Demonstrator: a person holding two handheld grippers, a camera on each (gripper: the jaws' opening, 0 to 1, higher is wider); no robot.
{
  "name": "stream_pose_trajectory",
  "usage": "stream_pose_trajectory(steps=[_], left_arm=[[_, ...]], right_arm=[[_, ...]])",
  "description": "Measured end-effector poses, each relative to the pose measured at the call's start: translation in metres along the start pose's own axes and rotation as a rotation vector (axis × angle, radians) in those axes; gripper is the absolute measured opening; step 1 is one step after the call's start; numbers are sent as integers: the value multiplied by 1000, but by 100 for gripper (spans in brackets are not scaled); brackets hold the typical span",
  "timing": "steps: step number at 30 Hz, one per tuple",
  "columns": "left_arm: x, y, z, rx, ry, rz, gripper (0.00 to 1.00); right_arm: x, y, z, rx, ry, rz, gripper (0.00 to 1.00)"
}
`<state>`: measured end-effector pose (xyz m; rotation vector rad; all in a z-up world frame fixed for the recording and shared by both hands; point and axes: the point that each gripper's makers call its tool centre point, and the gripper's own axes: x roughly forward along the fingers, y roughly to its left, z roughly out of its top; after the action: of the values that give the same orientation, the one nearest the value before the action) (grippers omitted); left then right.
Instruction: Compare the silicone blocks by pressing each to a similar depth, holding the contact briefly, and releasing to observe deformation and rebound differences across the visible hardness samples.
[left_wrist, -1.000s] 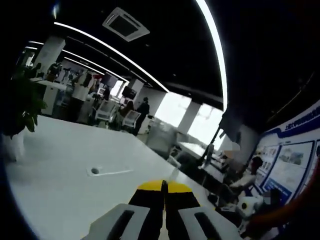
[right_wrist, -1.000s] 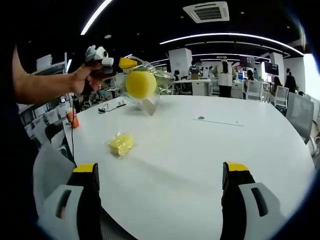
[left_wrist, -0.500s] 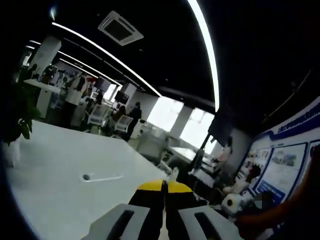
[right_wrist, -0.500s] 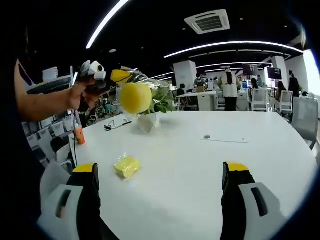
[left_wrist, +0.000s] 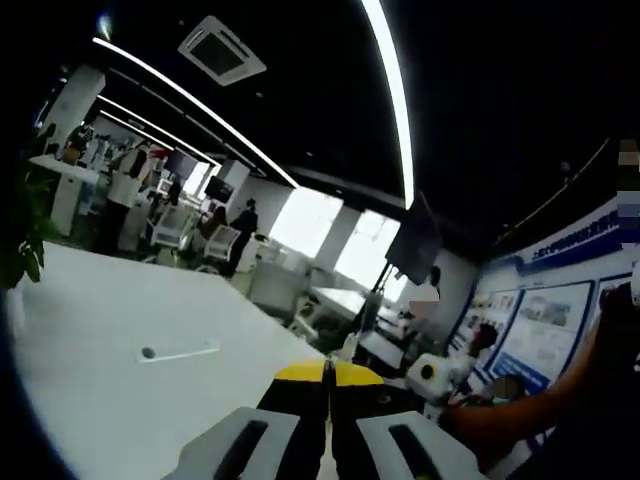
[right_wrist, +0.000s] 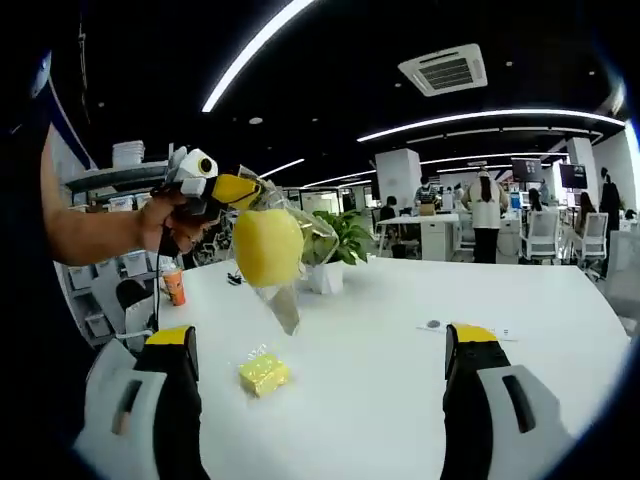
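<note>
Dim open office, ceiling light strips, white table.

- Left gripper: in the left gripper view its yellow-tipped black jaws rise from the bottom centre, pressed together with just a thin seam between them.
- The same left gripper appears at upper left of the right gripper view, raised in the air, yellow tips pointing right and pinched on a clear plastic bag holding a round yellow block.
- A bare hand grips its handle, forearm reaching in from the left edge.
- Right gripper: jaws spread wide at the bottom of the right gripper view, one at lower left, one at lower right, nothing between them.
</note>
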<state>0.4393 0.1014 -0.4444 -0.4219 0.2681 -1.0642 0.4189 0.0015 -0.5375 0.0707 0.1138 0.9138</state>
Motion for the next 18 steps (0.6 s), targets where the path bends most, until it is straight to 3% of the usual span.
stream_pose_trajectory(steps=[7,18], left_arm=[[4,-14,-6,-5,15,-37,0],[2,-31,-6,-22,6,-81,0]], right_arm=[[12,14,14,13,-37,74,96],[27,40,22,3,-45,223,73]])
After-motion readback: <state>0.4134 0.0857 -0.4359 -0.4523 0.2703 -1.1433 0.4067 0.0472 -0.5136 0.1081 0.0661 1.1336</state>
